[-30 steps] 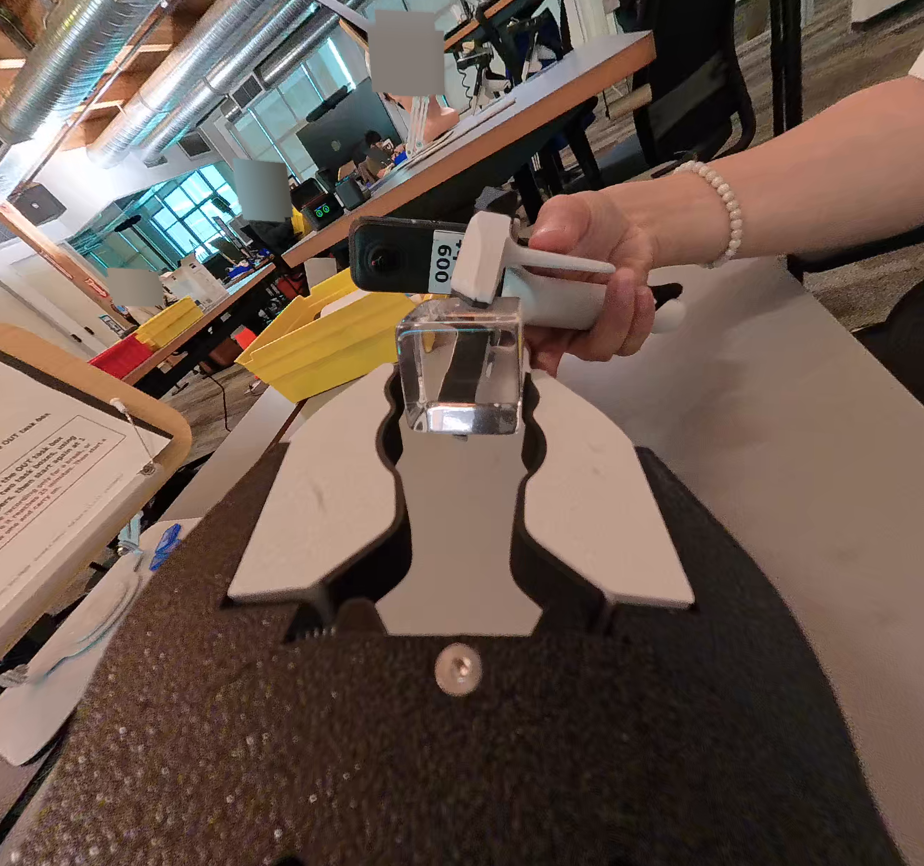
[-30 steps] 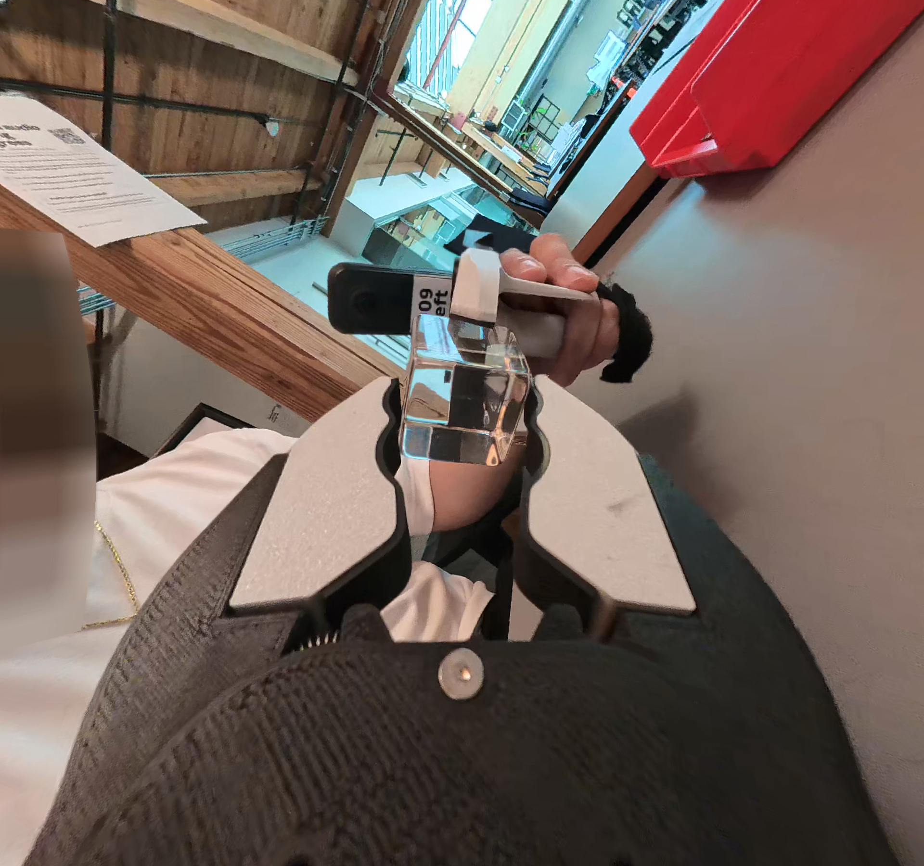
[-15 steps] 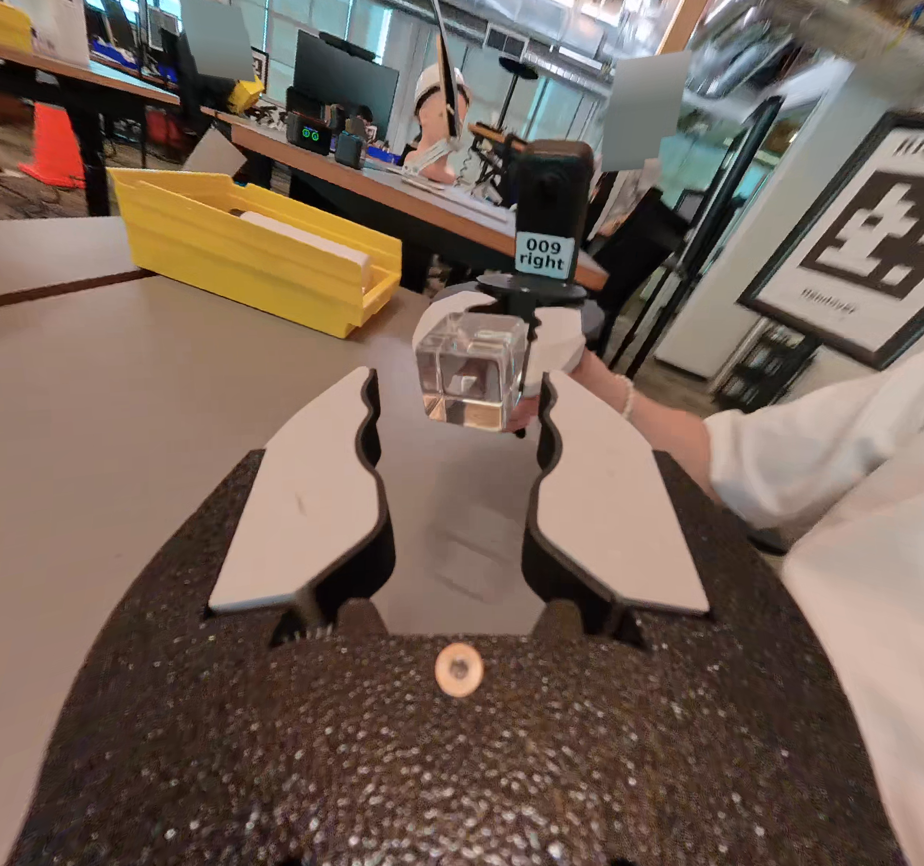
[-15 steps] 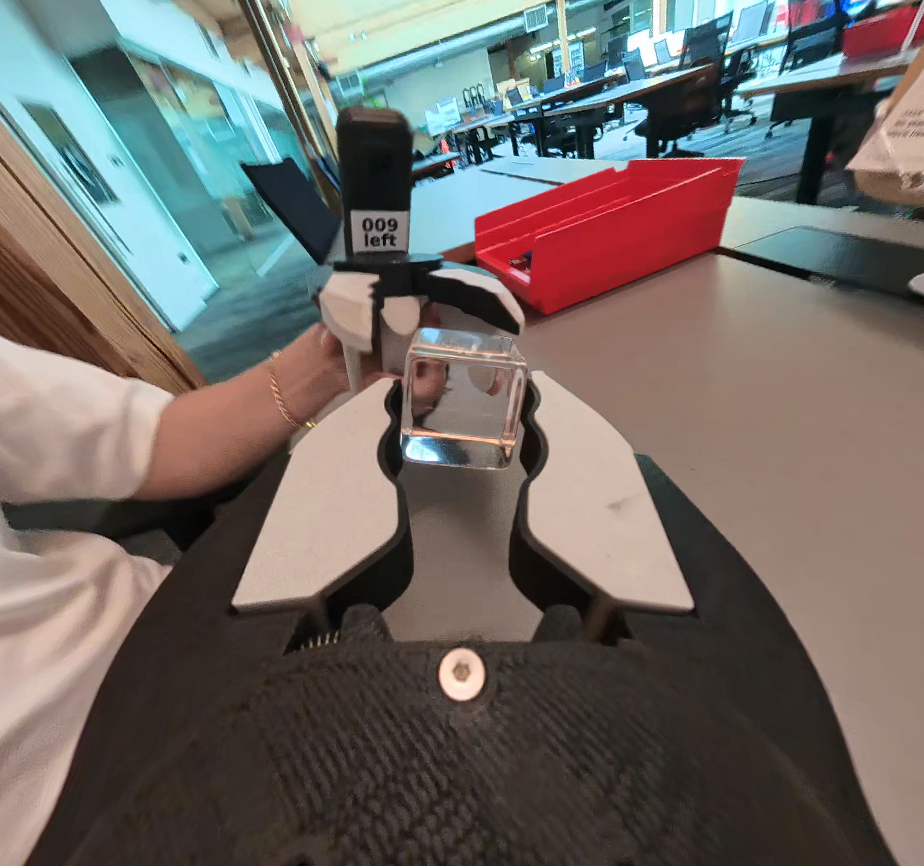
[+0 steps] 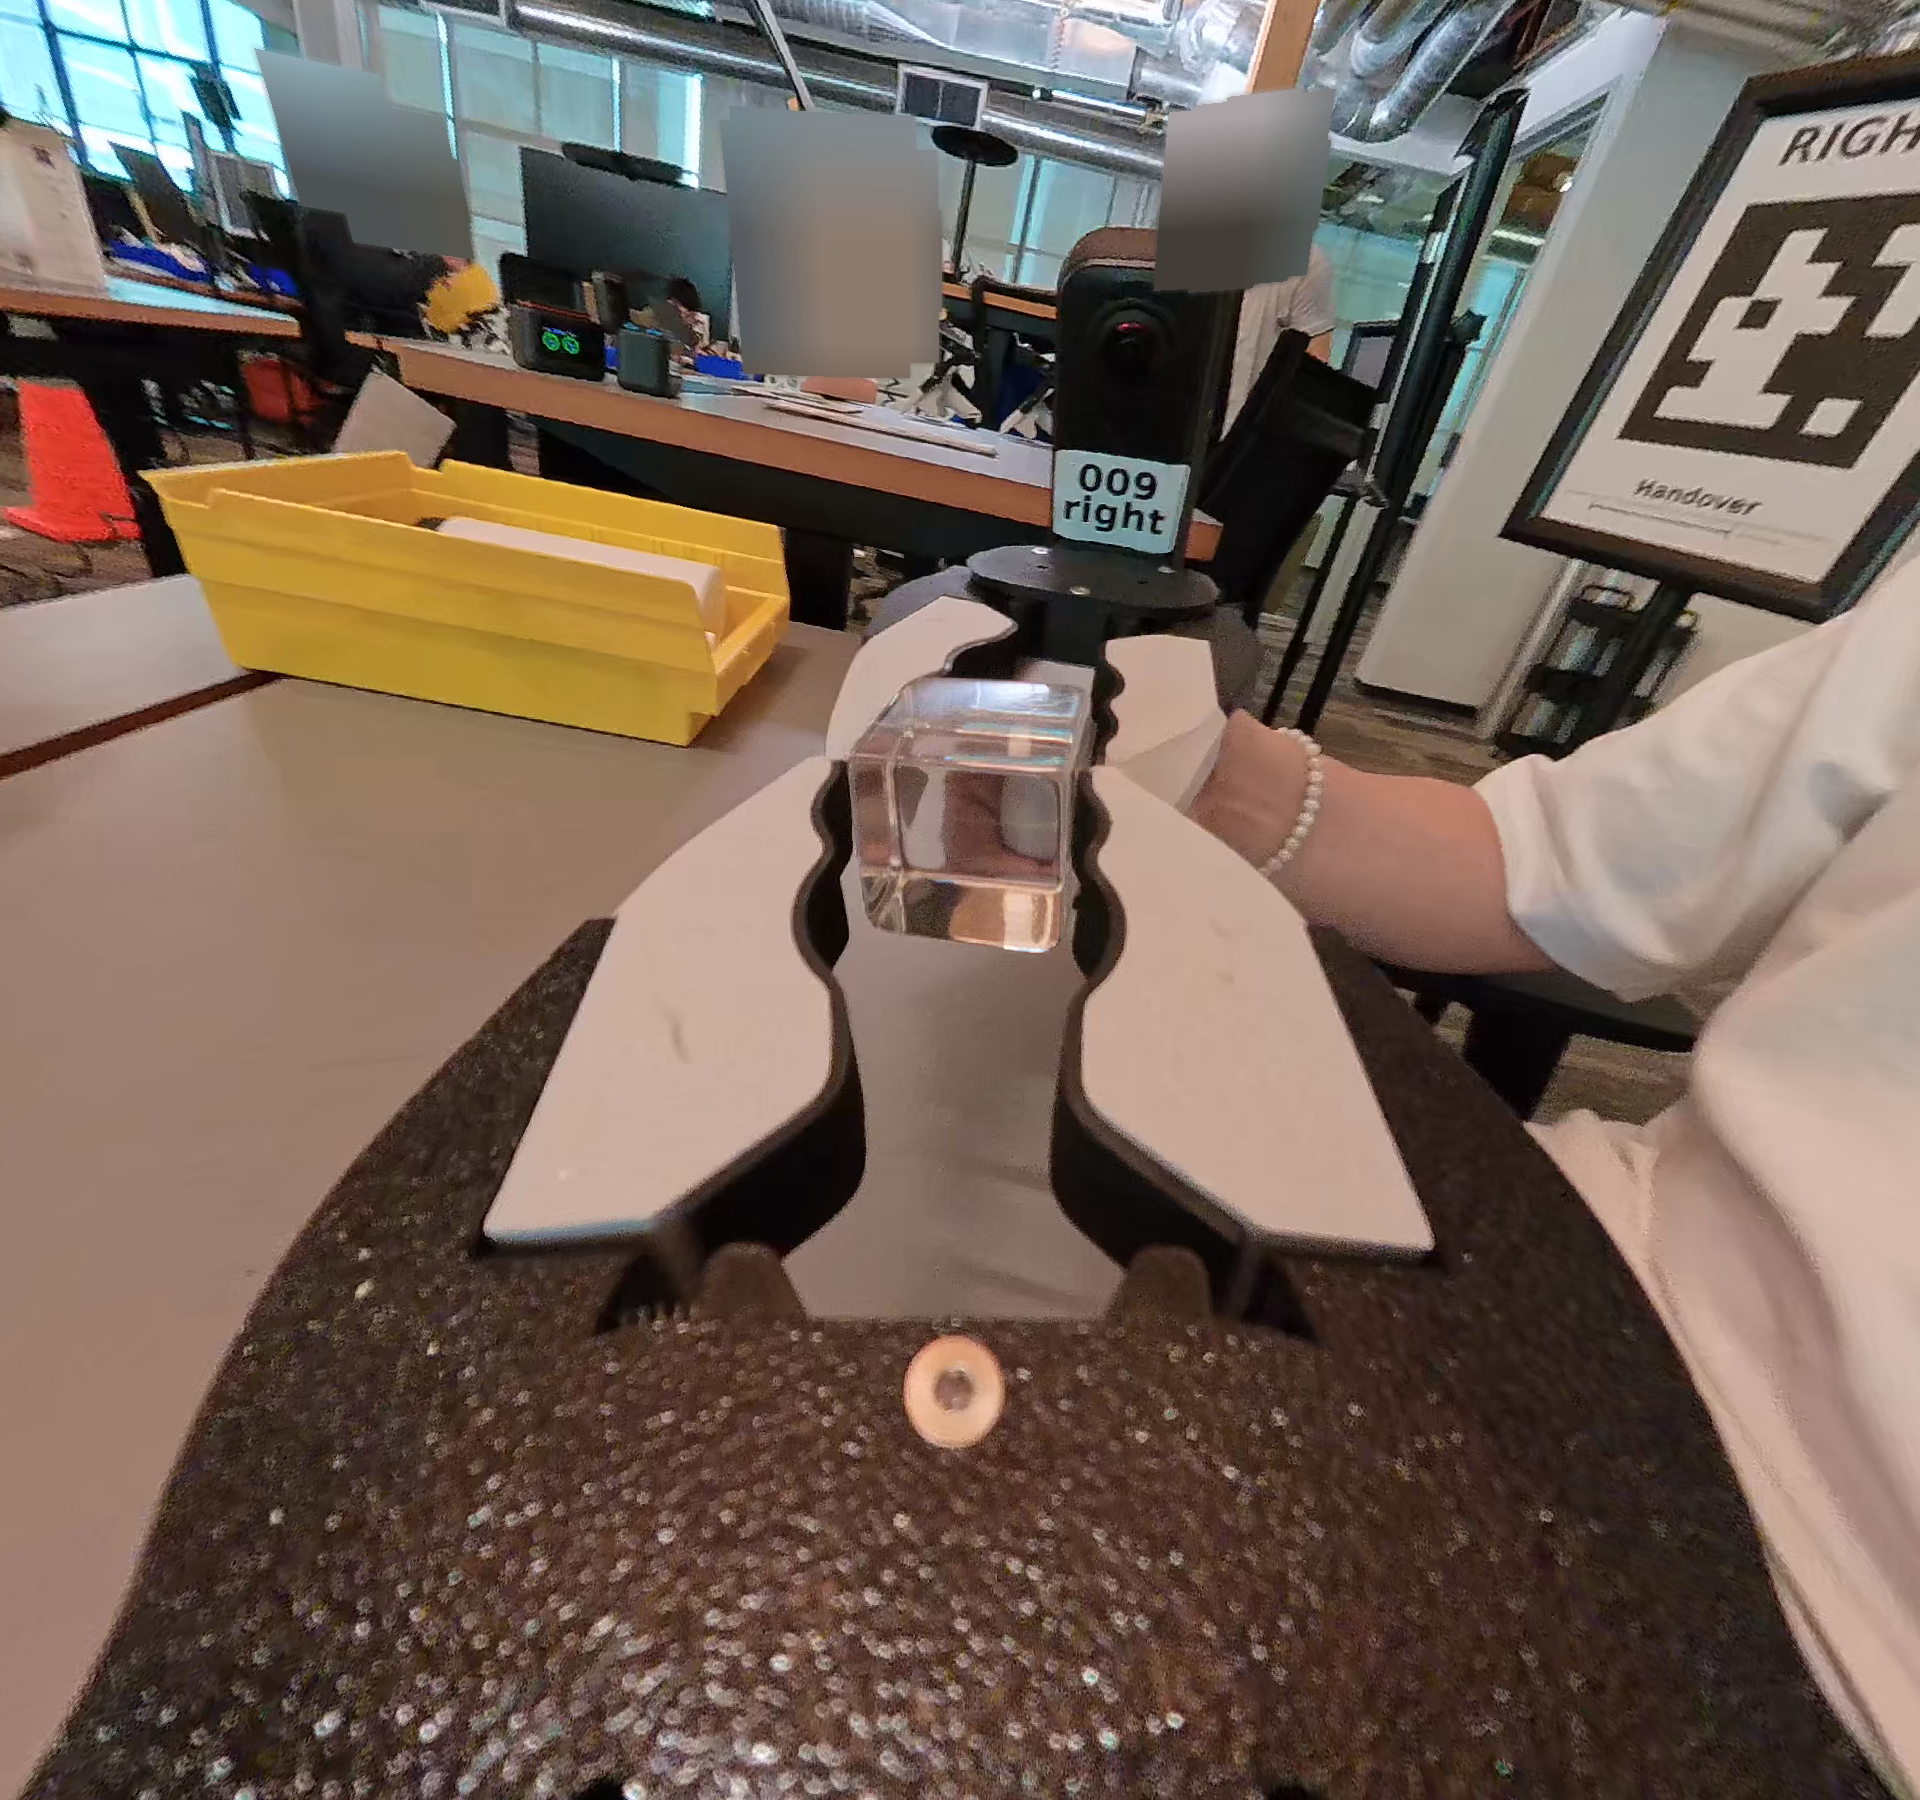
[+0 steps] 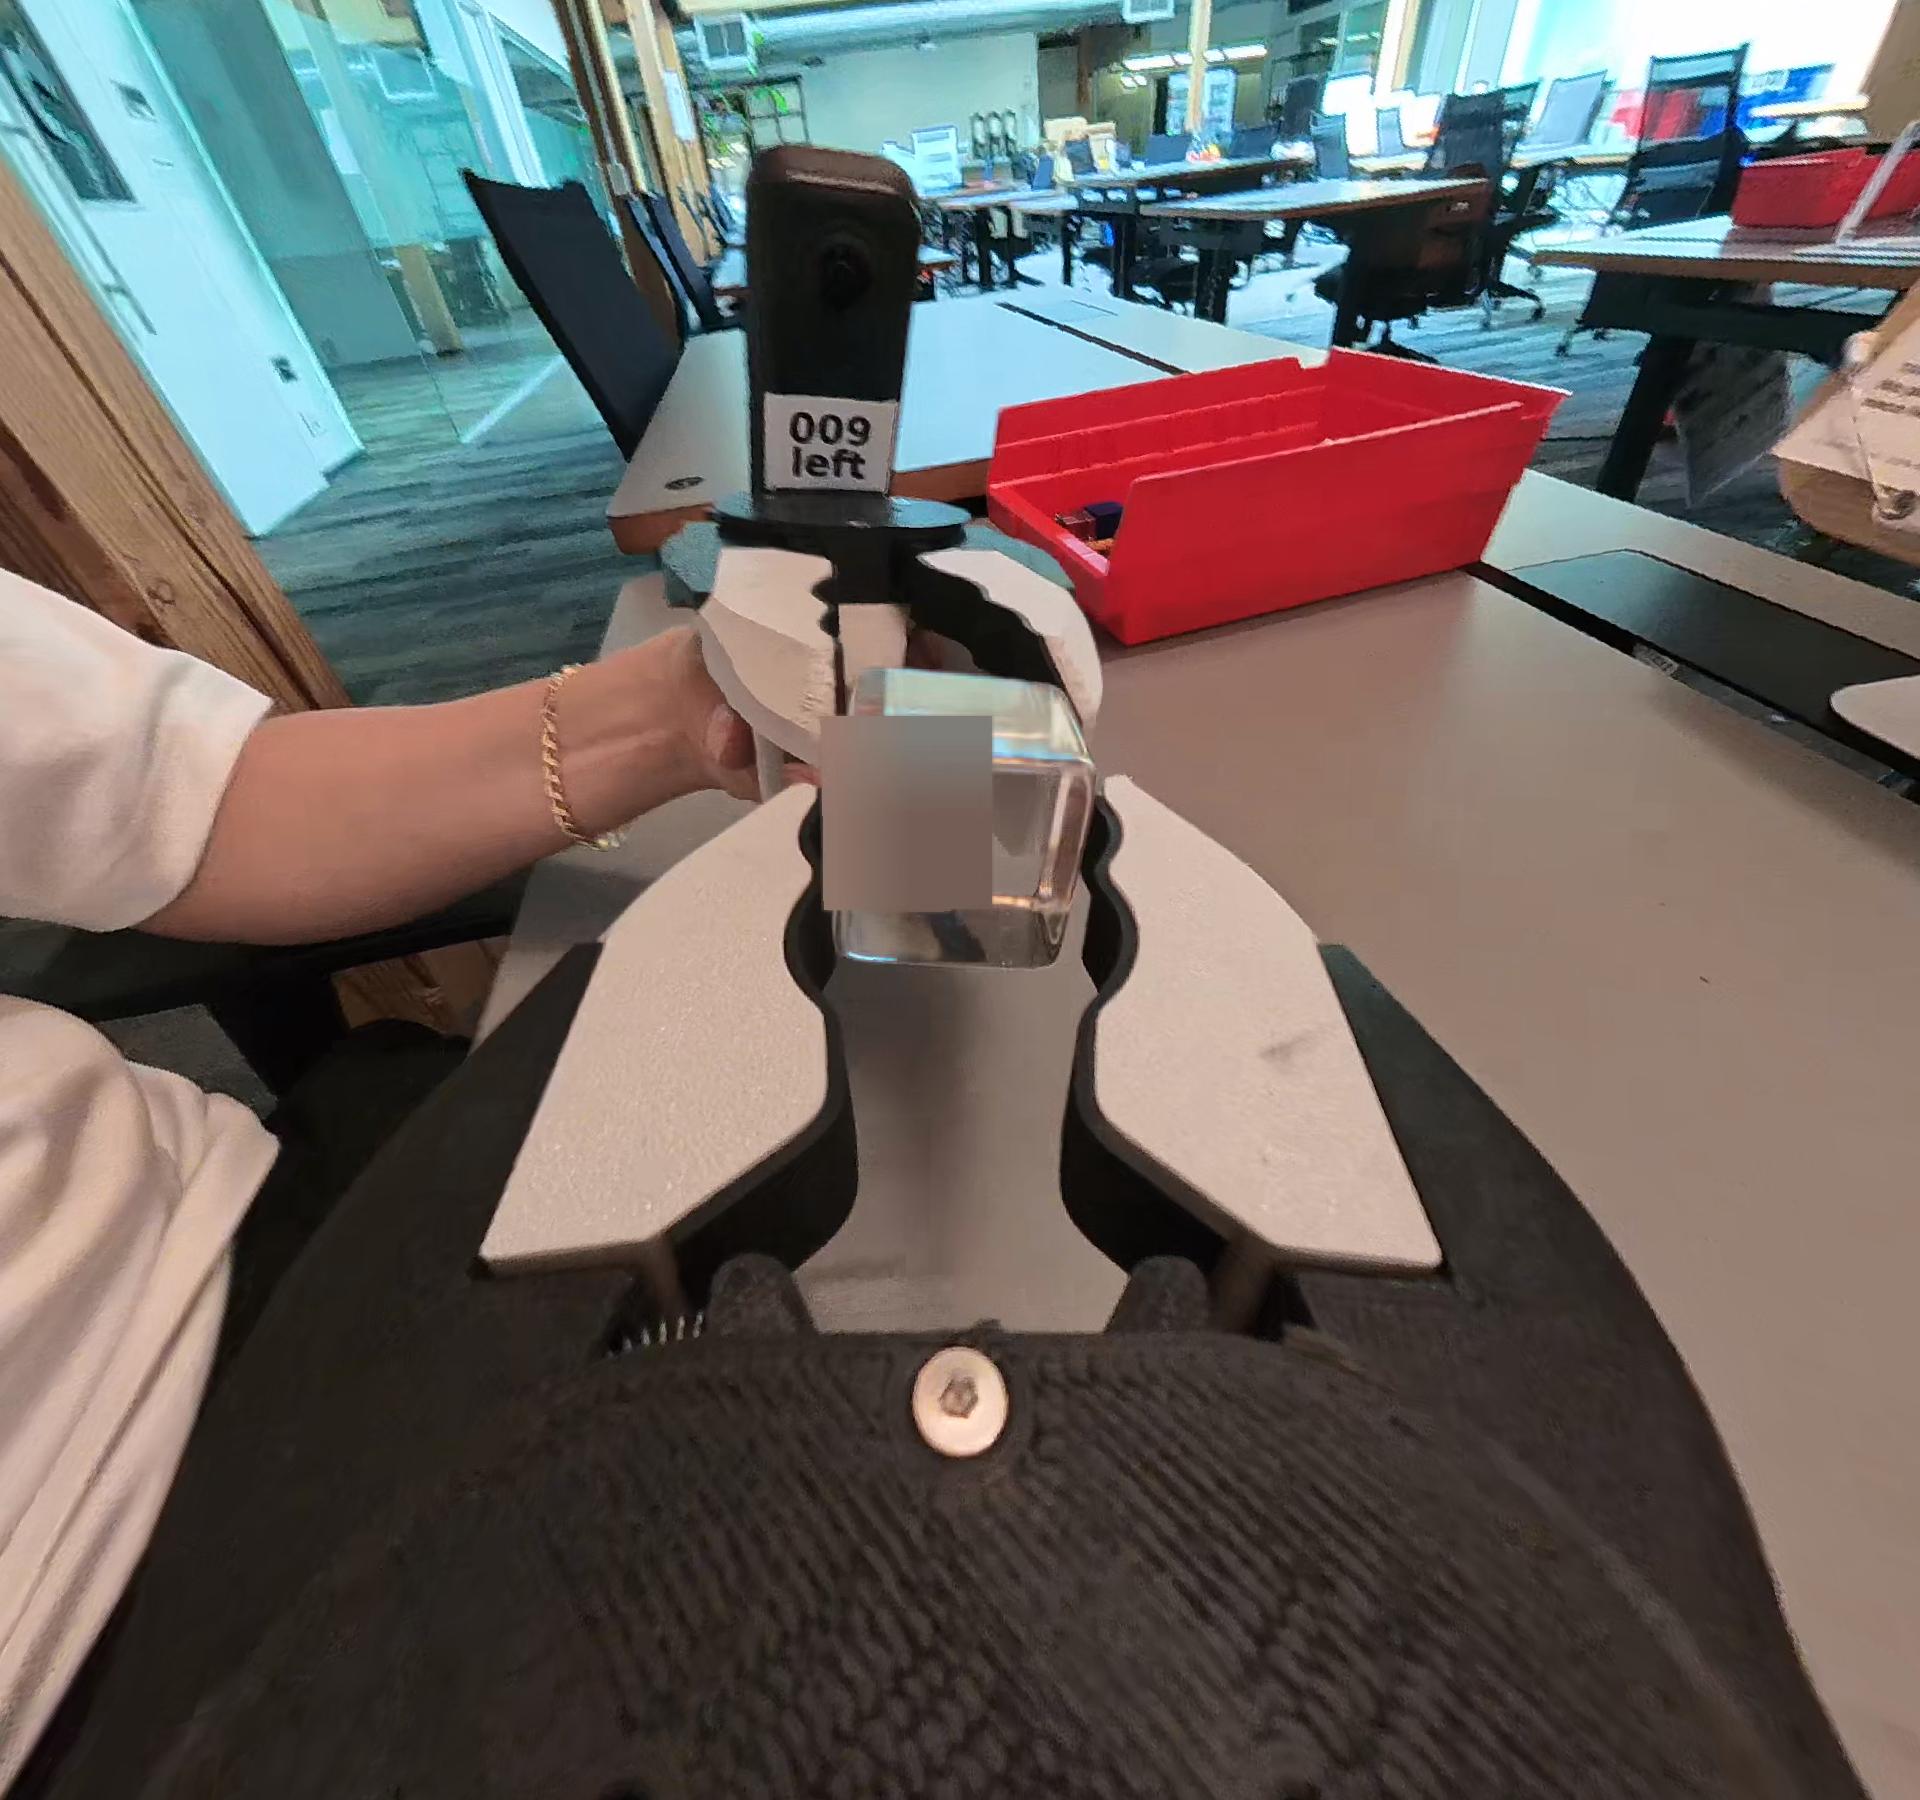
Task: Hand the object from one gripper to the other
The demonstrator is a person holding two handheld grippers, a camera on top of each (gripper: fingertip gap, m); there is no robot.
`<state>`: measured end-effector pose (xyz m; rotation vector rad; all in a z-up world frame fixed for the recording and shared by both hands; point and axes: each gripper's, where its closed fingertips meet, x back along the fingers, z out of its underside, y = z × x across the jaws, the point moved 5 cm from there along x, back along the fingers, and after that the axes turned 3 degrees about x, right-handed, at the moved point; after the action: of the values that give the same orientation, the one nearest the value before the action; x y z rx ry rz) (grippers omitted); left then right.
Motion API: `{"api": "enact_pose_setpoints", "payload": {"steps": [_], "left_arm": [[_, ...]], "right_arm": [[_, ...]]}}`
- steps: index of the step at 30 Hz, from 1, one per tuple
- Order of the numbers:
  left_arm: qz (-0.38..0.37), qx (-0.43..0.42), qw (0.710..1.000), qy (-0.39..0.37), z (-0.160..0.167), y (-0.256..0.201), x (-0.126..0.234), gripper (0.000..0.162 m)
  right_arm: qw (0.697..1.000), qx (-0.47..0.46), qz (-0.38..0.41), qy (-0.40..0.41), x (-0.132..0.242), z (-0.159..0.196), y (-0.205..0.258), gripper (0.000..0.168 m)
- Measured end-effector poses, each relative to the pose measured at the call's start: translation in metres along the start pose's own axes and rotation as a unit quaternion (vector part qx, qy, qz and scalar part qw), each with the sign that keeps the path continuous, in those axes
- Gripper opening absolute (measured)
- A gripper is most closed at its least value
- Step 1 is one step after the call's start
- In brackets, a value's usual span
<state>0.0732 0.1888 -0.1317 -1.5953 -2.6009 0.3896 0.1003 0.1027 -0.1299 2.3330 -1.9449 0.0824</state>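
A clear glass-like cube (image 5: 961, 815) hangs above the grey table (image 5: 312, 919). My left gripper (image 5: 956, 815) has its fingertips closed against the cube's two sides. The right gripper (image 5: 1039, 690) faces it from the far side, held by a hand with a bead bracelet, its fingers flanking the cube's far part. In the right wrist view the cube (image 6: 1039, 836) sits between the tips of my right gripper (image 6: 951, 815), touching both pads. The left gripper (image 6: 894, 638) stands just behind it, held by a hand with a gold bracelet. Both grippers sit level.
A yellow bin (image 5: 468, 587) with a white block stands at the table's back left. A red bin (image 6: 1247, 493) stands behind the left gripper. A framed marker sign (image 5: 1766, 316) is at the right. A black mat (image 6: 1714, 618) and a clipboard (image 6: 1860, 441) lie at the right edge. The grippers are tip to tip, or close to it.
Both grippers have rolled from sideways to level. Half a second ago my left fingers stood wider than the cube; now they have closed in on it. The right gripper keeps its grip.
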Motion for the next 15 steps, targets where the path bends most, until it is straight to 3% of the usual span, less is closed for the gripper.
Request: {"api": "enact_pose_setpoints", "payload": {"steps": [4,7,9,11,13,15], "left_arm": [[-0.023,-0.042,0.999,-0.016,-0.003,0.000,-0.001,0.040],[-0.054,-0.111,0.992,-0.019,-0.009,-0.001,0.003,0.040],[-0.079,-0.194,0.978,-0.008,-0.012,-0.004,0.007,0.039],[-0.100,-0.283,0.954,-0.002,-0.014,-0.008,0.010,0.039],[-0.100,-0.341,0.935,0.001,-0.015,-0.013,0.011,0.040],[-0.088,-0.363,0.928,0.011,-0.013,-0.017,0.009,0.040]], "right_arm": [[1.000,-0.016,0.014,-0.005,0.001,0.002,-0.003,0.049],[0.992,-0.123,-0.024,-0.020,0.004,0.003,-0.006,0.075],[0.965,-0.243,-0.090,-0.026,0.005,0.006,-0.004,0.094],[0.917,-0.357,-0.166,-0.060,0.007,0.005,-0.003,0.087],[0.876,-0.433,-0.193,-0.093,0.008,0.009,-0.010,0.072],[0.865,-0.449,-0.202,-0.093,0.006,0.016,-0.013,0.073]]}}
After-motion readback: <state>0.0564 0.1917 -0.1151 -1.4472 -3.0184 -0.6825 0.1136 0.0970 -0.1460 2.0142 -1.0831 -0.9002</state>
